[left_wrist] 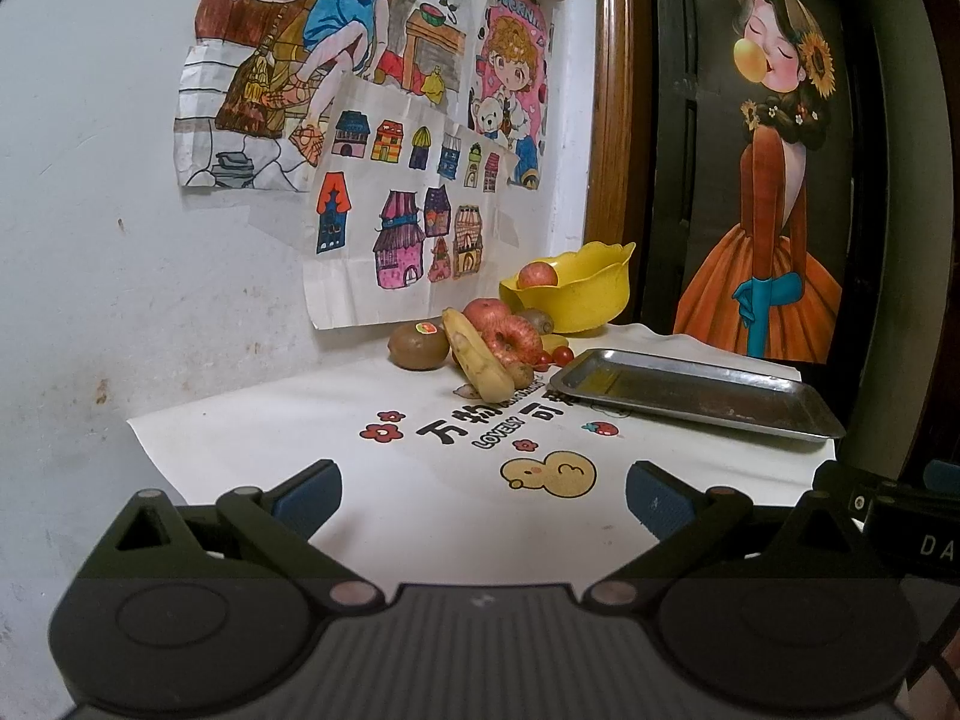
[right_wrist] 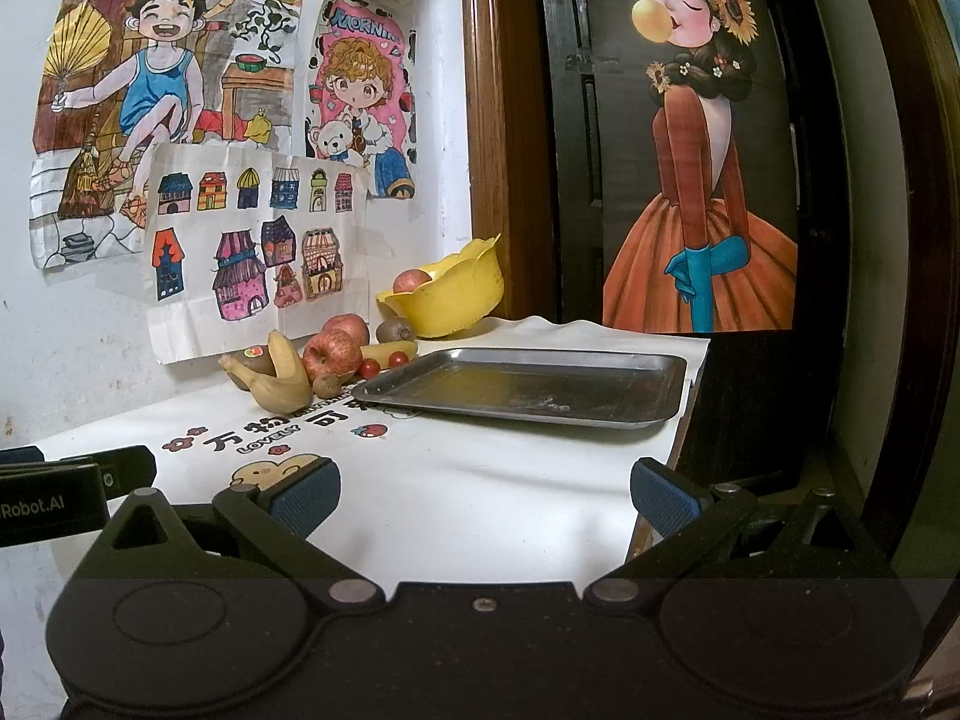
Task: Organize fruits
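A pile of fruit lies at the back of the table by the wall: a banana [left_wrist: 480,360] [right_wrist: 287,375], red apples [left_wrist: 507,333] [right_wrist: 330,351], a stickered kiwi [left_wrist: 419,346] [right_wrist: 255,358], cherry tomatoes [left_wrist: 555,355] [right_wrist: 370,367]. A yellow bowl [left_wrist: 579,294] [right_wrist: 456,300] behind holds one apple [left_wrist: 537,275] [right_wrist: 411,280]. A bare metal tray [left_wrist: 696,393] [right_wrist: 528,384] lies right of the pile. My left gripper [left_wrist: 483,504] and right gripper [right_wrist: 485,504] hover open over the table's near part, nothing between their fingers.
A white cloth [left_wrist: 336,438] with printed flowers and lettering covers the table. Drawings [left_wrist: 396,228] are taped to the wall behind. A dark door with a poster [right_wrist: 702,180] stands at the right. The table's right edge [right_wrist: 684,420] drops off past the tray.
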